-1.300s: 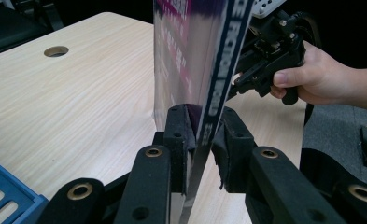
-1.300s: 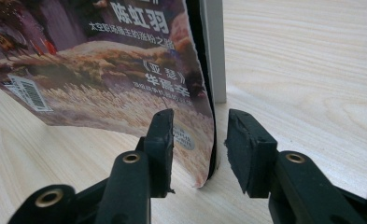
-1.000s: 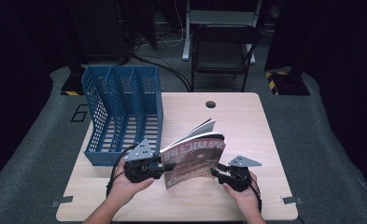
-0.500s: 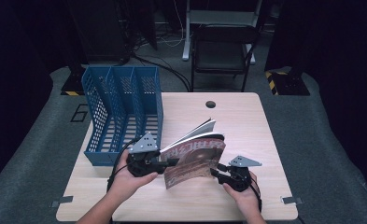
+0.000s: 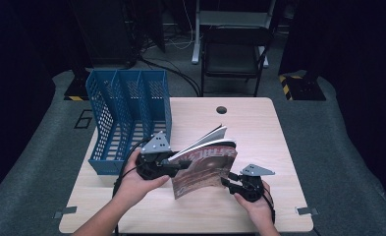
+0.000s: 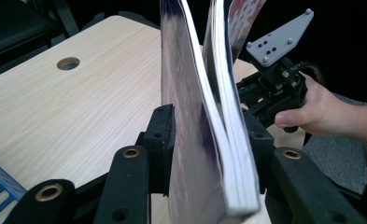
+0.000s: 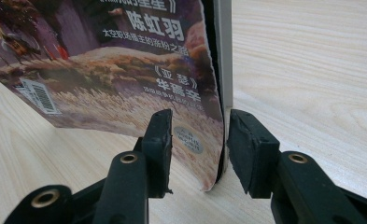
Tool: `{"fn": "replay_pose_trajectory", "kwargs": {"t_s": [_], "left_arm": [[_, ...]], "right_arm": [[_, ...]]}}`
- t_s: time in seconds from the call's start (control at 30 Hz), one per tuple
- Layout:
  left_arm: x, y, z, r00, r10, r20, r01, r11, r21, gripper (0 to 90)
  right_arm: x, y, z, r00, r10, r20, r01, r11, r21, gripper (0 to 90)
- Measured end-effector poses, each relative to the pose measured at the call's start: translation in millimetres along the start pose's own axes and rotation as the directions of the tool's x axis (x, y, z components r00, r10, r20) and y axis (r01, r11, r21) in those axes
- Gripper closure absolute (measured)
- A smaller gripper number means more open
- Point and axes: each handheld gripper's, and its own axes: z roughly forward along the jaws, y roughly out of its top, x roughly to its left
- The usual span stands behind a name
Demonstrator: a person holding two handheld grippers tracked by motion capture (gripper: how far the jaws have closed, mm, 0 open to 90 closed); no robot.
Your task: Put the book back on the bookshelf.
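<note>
Standing magazine (image 5: 205,167), bottom edge on table (image 5: 259,128)

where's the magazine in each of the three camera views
High view: magazine stands mid-table between both grippers.
Left gripper view: centre, edge-on between the jaws.
Right gripper view: upper left, cover facing, lower corner between the jaws.
Shared landmark: the wooden table.

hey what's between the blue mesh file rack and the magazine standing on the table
The left claw and its hand, the claw's jaws around the magazine's edge, right beside the blue mesh file rack. That shows in the high view.
</note>
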Motion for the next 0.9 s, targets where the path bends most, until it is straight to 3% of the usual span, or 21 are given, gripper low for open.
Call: {"fn": "replay_pose_trajectory", "kwargs": {"t_s": [0.33, 0.9], "left_arm": [[1.9, 11.0, 1.0, 0.9993, -0.037, 0.008, 0.037, 0.9993, 0.01, 65.5], [1.0, 25.9, 8.6, 0.9995, -0.029, 0.012, 0.029, 0.9989, 0.037, 68.9]], "right_arm": [[0.6, -0.1, 0.3, 1.0, 0.002, 0.0, -0.002, 1.0, -0.001, 59.9], [1.1, -0.2, 1.0, 1.0, 0.003, -0.002, -0.003, 1.0, 0.006, 59.8]]}}
